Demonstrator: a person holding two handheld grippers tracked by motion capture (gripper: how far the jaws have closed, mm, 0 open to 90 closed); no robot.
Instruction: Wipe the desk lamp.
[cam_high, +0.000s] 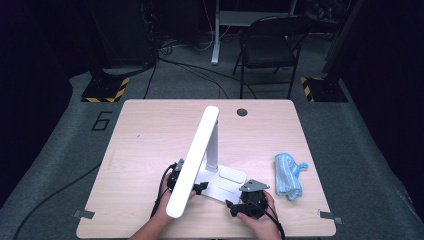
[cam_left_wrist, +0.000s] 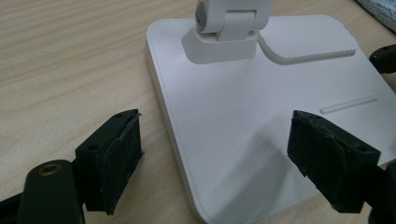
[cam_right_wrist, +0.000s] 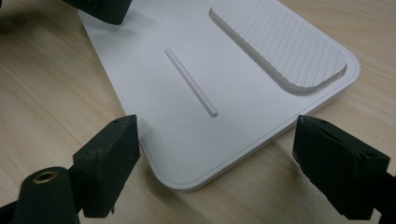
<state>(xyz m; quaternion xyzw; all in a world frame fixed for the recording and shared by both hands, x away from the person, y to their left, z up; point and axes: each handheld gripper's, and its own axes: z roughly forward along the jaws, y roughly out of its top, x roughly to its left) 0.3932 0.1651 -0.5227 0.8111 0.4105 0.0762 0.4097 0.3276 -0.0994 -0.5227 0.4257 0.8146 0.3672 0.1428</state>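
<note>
While both grippers' jaws stand apart at the lamp base (cam_high: 220, 186), a blue cloth (cam_high: 288, 176) lies nearby.

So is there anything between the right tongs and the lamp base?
Nothing visible. The right tongs stand open right at a corner of the lamp base, with bare table around it.

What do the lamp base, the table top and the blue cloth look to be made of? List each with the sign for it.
Lamp base: looks like moulded white plastic, matt and smooth, with rounded corners and a ribbed pad.
Table top: pale wood grain, likely laminate or veneer; the even, flat sheen leaves it open.
Blue cloth: soft, nubbly fabric, probably microfibre, crumpled in folds.
</note>
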